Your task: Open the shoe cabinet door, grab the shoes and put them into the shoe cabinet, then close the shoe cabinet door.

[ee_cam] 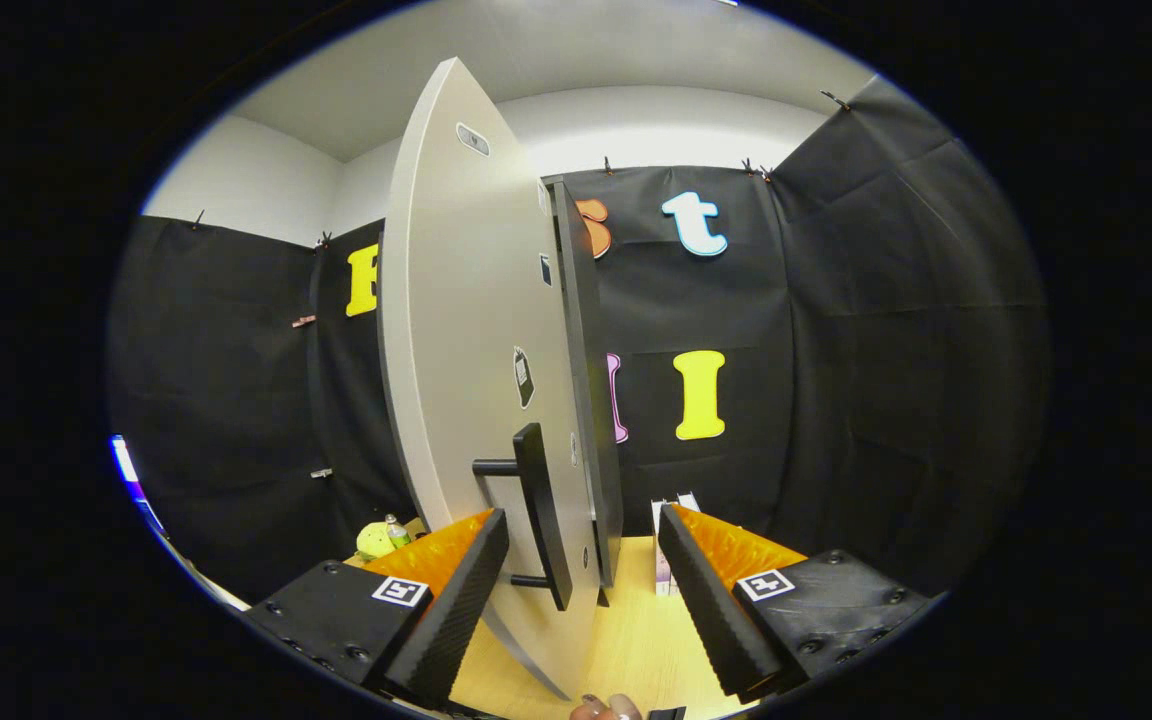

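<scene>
Tongs (576, 590) spread wide, gripping nothing, astride the cabinet door's bar handle (542, 515).

The shoe cabinet door (476, 380) stands edge-on between the fingers, swung partly out from the cabinet (586, 380); it looks like a stiff, light panel pivoting on hinges. The upright handle, long axis vertical, seems the place to pinch. Pale bench (636, 640) below.

I see the gripper (581, 590) with its fingers spread wide, touching nothing — the shoe cabinet door (476, 380) stands edge-on between them, swung out toward me. Its dark bar handle (541, 515) sits in the gap, nearer the left finger. The dark cabinet body (586, 400) shows just behind the door. Both stand on a light wooden tabletop (636, 640). Beyond the left finger, near the tabletop's far left edge, lies a small yellow-green item (376, 540) — too small to identify.
</scene>
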A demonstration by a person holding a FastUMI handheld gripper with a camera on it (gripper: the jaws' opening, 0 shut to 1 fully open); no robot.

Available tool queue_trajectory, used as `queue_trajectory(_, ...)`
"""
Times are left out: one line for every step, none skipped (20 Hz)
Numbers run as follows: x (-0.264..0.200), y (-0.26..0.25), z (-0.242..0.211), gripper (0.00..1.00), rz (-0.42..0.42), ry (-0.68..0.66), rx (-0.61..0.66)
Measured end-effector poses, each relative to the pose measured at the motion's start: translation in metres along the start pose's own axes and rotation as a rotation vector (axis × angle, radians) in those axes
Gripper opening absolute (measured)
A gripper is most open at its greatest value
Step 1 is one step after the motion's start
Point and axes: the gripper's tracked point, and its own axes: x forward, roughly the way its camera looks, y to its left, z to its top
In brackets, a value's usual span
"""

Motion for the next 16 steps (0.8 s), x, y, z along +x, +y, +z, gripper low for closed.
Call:
queue_trajectory(0.004, 0.004, 0.000, 0.97, -0.001, -0.003, 0.001)
queue_trajectory(0.007, 0.006, 0.000, 0.97, -0.008, -0.007, 0.002)
queue_trajectory(0.008, 0.008, 0.000, 0.98, -0.020, -0.012, 0.001)
queue_trajectory(0.011, 0.012, 0.000, 0.98, -0.022, -0.016, -0.002)
queue_trajectory(0.010, 0.018, -0.001, 0.97, -0.017, -0.016, -0.004)
queue_trajectory(0.012, 0.026, -0.002, 0.97, -0.008, -0.011, -0.006)
queue_trajectory(0.012, 0.033, -0.003, 0.97, -0.004, -0.008, -0.009)
queue_trajectory(0.015, 0.041, -0.004, 0.98, -0.003, -0.008, -0.015)
queue_trajectory(0.017, 0.048, -0.004, 0.98, -0.005, -0.013, -0.020)
queue_trajectory(0.019, 0.057, -0.005, 0.98, -0.008, -0.012, -0.024)
queue_trajectory(0.020, 0.066, -0.006, 0.98, -0.009, -0.012, -0.027)
queue_trajectory(0.022, 0.075, -0.008, 0.97, -0.011, -0.011, -0.028)
queue_trajectory(0.025, 0.083, -0.010, 0.98, -0.013, -0.012, -0.027)
queue_trajectory(0.029, 0.092, -0.011, 0.98, -0.014, -0.013, -0.023)
queue_trajectory(0.032, 0.101, -0.013, 0.97, -0.016, -0.011, -0.015)
queue_trajectory(0.037, 0.109, -0.014, 0.97, -0.019, -0.010, -0.007)
